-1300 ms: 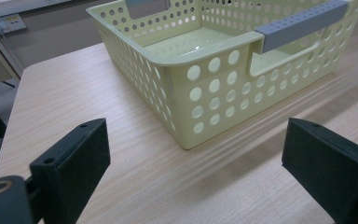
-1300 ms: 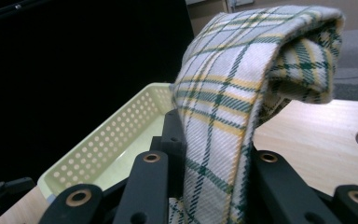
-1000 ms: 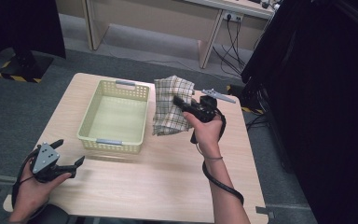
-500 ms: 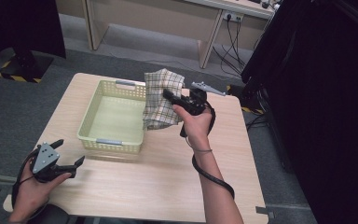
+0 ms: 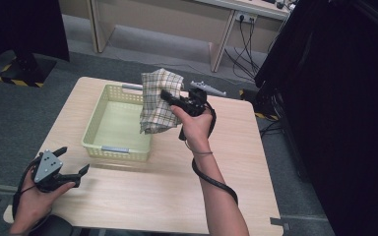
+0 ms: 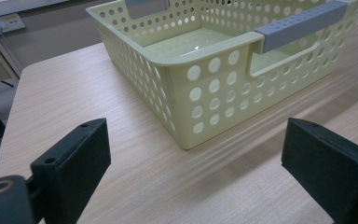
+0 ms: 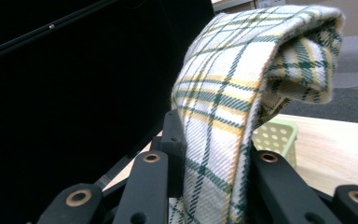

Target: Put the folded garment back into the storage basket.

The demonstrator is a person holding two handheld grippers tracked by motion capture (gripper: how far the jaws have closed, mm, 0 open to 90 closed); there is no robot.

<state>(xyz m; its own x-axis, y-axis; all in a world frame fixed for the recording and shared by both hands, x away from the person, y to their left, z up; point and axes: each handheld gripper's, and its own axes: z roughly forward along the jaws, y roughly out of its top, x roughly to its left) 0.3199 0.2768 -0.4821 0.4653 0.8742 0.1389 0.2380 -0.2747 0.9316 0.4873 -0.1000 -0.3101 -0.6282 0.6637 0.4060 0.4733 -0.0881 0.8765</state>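
The right tool (image 5: pixel 169 96) is clenched on a folded plaid cloth (image 5: pixel 158 101) and holds it in the air above the right edge of the pale green basket (image 5: pixel 94 132). By my judgement the pick-up is done; lowering the cloth into the basket (which looks empty inside) and letting go are left. The cloth is cream with green and yellow checks, soft, draping over the jaws and hanging down below them. The left tool (image 5: pixel 73 162) rests released near the table (image 5: pixel 157 191) front corner, holding nothing.
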